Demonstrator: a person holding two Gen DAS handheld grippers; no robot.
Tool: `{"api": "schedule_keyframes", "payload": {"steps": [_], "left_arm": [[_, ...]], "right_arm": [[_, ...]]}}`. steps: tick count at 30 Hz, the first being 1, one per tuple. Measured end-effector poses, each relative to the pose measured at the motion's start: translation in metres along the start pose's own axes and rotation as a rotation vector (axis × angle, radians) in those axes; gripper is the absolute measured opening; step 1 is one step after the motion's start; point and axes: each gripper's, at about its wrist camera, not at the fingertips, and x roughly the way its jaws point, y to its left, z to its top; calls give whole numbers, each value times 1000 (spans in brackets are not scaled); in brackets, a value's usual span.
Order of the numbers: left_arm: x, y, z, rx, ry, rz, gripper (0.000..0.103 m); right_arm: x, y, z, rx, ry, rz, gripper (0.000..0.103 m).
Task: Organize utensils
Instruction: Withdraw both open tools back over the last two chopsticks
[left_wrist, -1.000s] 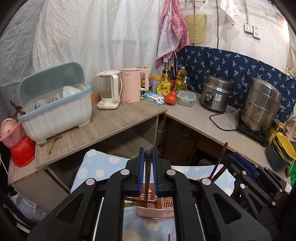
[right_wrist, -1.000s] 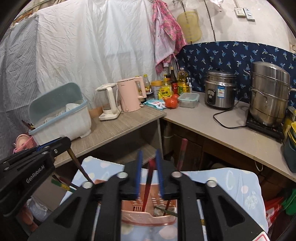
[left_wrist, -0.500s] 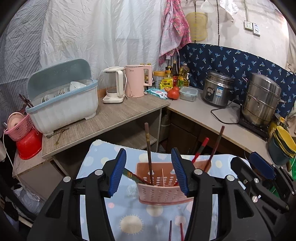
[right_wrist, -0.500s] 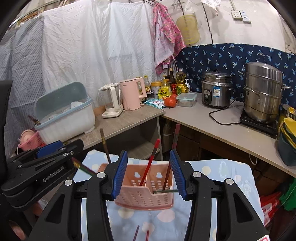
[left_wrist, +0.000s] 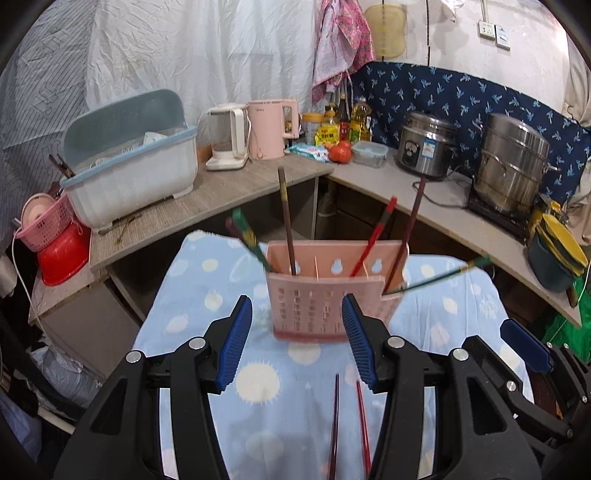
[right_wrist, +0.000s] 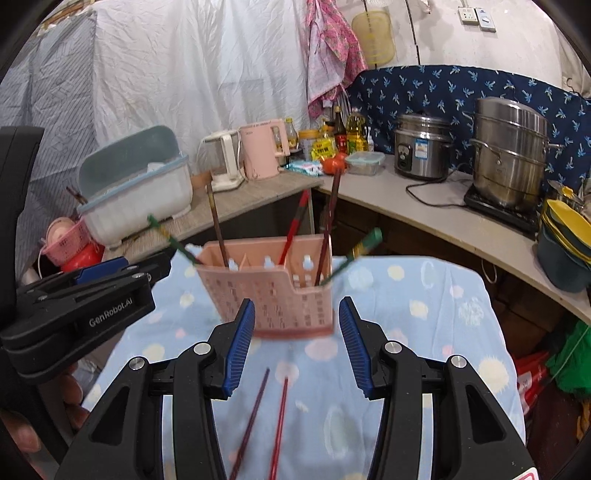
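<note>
Two loose chopsticks, a dark brown chopstick (right_wrist: 251, 417) and a red chopstick (right_wrist: 279, 424), are lying side by side, not quite touching, on the near part of the blue spotted cloth (right_wrist: 424, 369), pointing toward the pink perforated utensil caddy (right_wrist: 273, 295) that is standing farther back on the same cloth. The caddy is already holding several chopsticks, leaning outward at different angles: a brown one at far left, a red one and a dark one toward the right, and green-tipped ones splaying to both sides. The left gripper (left_wrist: 297, 341) is hovering with its blue pads (left_wrist: 234, 343) moderately apart and nothing between them; the right gripper (right_wrist: 297, 347) is standing likewise, jaws partly spread and empty, directly above the loose pair. Each loose chopstick is likely to be handling as a light, stiff, slender rod with a smooth lacquered surface, so it is liable to be rolling or slipping under a careless pinch. The recommended hold is across the shaft near the middle or slightly toward the thicker end, pads closing square to the length, so the stick is not pivoting when lifted. The soft cloth is giving slightly beneath, which should be helping the lower pad edges get under the shaft. The caddy looks light and could be tipping if bumped.
</note>
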Motion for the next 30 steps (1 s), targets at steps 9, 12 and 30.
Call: {"api": "schedule_keyframes", "payload": {"steps": [9, 12, 30], "left_arm": [[1, 8, -80, -10, 126, -1, 48], [2, 14, -106, -14, 171, 4, 48], [3, 26, -212, 0, 364, 11, 48]], "right_arm": [[-12, 2, -82, -27, 137, -14, 46], [-14, 3, -112, -47, 185, -20, 46], [2, 32, -202, -101, 371, -2, 41]]}}
